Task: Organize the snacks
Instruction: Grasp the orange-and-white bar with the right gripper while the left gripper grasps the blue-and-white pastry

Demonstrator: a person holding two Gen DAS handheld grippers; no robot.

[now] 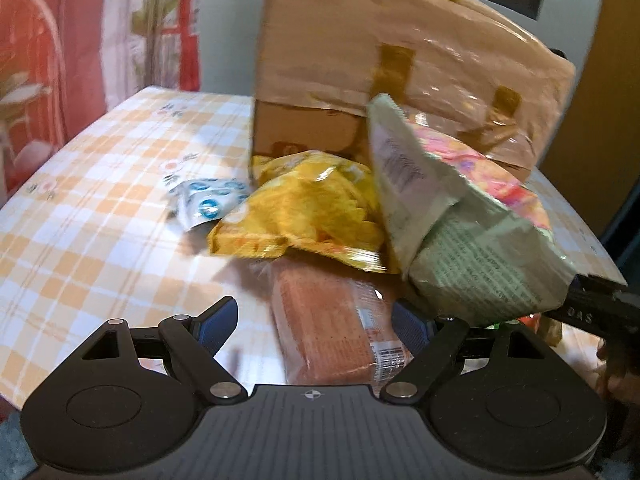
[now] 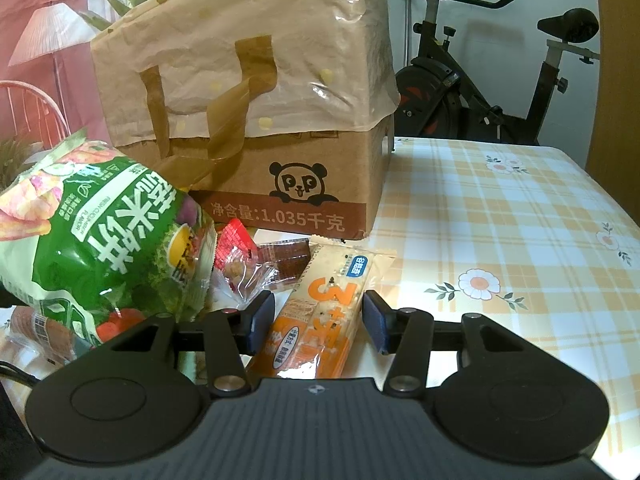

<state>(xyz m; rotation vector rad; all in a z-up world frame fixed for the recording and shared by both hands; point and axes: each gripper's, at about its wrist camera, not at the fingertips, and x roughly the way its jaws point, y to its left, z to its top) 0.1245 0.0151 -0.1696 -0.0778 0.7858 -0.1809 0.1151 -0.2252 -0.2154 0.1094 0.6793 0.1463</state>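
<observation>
Orange-and-white checks with daisies on the desk, a brown panda-printed box, a green snack bag, a yellow bag.

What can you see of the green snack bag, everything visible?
The green snack bag is a puffy printed plastic pouch: green front with large white Chinese characters and vegetable pictures, pale back with fine print and a centre seam. It looks sealed and full. It stands tilted, propped against the cardboard box, leaning over the yellow chip bag and small wrapped snacks on the checked tablecloth. Neither gripper appears to grip it.
</observation>
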